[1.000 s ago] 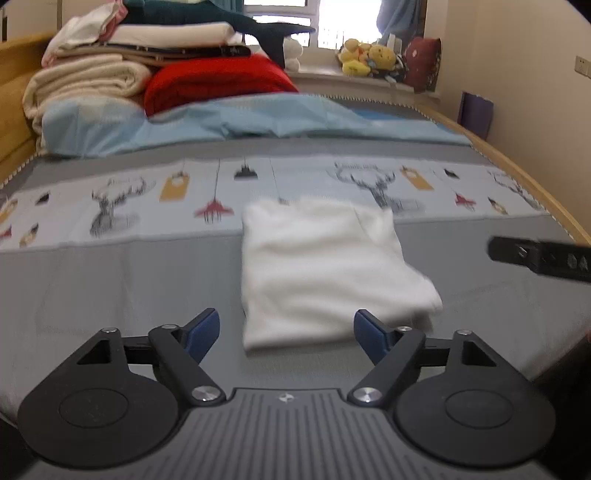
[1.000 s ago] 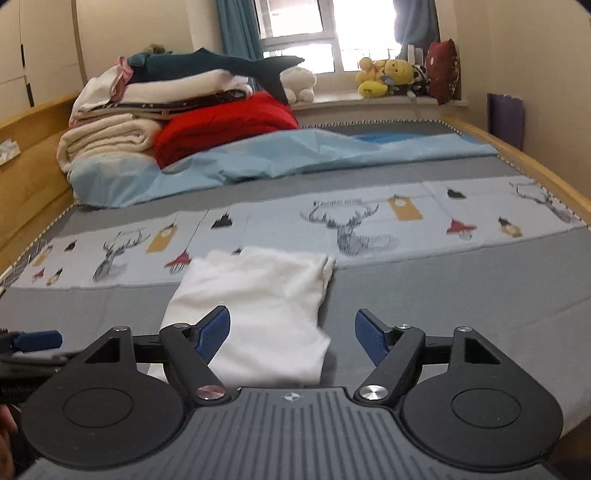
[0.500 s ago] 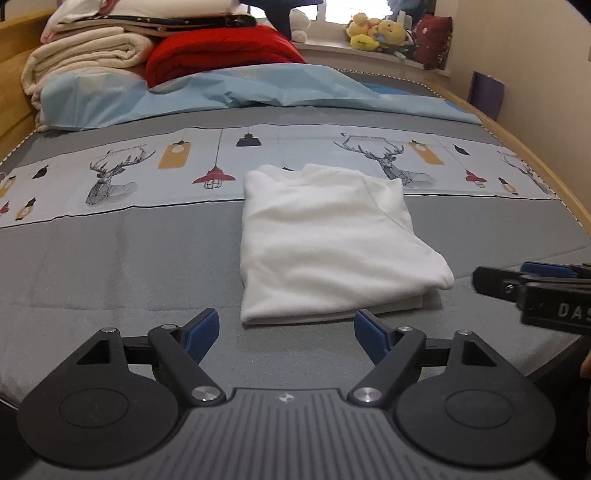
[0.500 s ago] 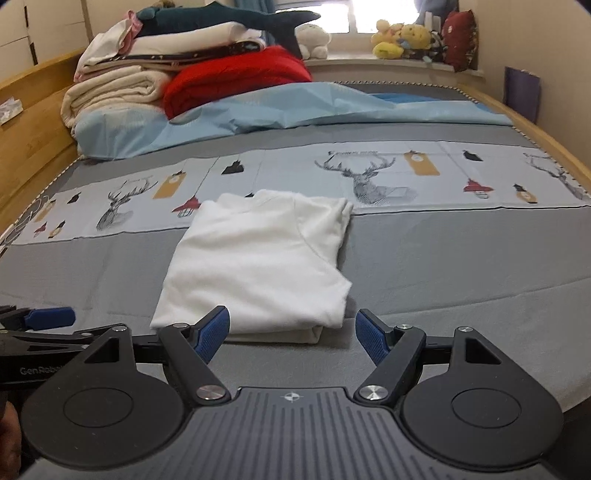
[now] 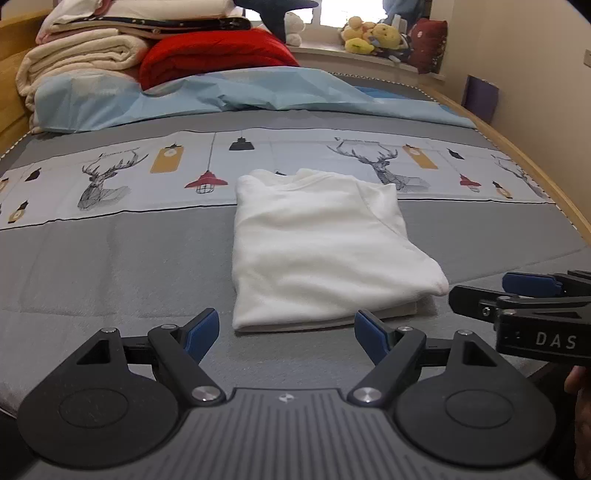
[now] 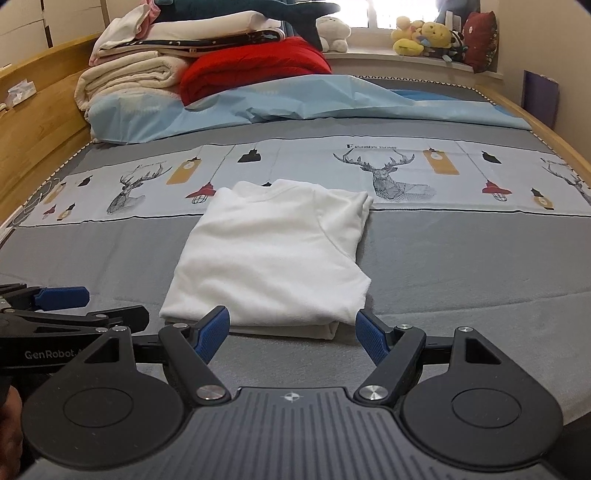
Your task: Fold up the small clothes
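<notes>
A white garment lies folded into a neat rectangle on the grey bed cover; it also shows in the right wrist view. My left gripper is open and empty, just in front of the garment's near edge, not touching it. My right gripper is open and empty, also just short of the near edge. Each gripper shows at the side of the other's view: the right gripper and the left gripper.
The bed has a printed deer band across the middle. A light blue sheet, a red quilt and stacked blankets lie at the far end. Wooden bed rails run along both sides. Plush toys sit on the windowsill.
Both grippers have tilted down and drawn back slightly, so the garment sits more centrally in view. The garment itself has not moved. Both stay open.
</notes>
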`<state>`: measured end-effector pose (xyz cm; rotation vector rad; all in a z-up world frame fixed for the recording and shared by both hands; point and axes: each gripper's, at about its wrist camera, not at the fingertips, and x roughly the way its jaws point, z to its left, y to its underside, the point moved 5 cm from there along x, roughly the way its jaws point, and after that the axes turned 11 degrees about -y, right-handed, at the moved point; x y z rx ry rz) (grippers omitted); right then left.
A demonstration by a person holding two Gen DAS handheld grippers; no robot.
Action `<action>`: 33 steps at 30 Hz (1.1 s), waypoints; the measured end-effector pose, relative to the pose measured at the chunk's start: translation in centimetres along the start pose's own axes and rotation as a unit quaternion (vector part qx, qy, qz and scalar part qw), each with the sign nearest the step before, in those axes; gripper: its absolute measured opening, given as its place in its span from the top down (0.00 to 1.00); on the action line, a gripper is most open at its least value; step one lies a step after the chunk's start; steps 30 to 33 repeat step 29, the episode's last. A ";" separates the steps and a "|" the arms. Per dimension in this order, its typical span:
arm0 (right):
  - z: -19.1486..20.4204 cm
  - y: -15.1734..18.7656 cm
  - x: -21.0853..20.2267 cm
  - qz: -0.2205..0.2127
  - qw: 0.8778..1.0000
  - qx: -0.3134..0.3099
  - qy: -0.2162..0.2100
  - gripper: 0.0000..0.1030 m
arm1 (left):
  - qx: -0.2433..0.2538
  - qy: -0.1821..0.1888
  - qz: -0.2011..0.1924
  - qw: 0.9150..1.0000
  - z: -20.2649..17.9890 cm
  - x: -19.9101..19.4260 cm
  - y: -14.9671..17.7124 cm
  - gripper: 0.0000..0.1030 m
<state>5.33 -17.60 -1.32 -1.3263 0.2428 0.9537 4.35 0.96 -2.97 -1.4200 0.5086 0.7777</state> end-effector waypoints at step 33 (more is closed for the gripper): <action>0.5 0.2 0.5 0.010 1.000 -0.013 -0.007 0.26 | 0.010 0.014 -0.010 1.000 -0.7 0.1 0.1 0.18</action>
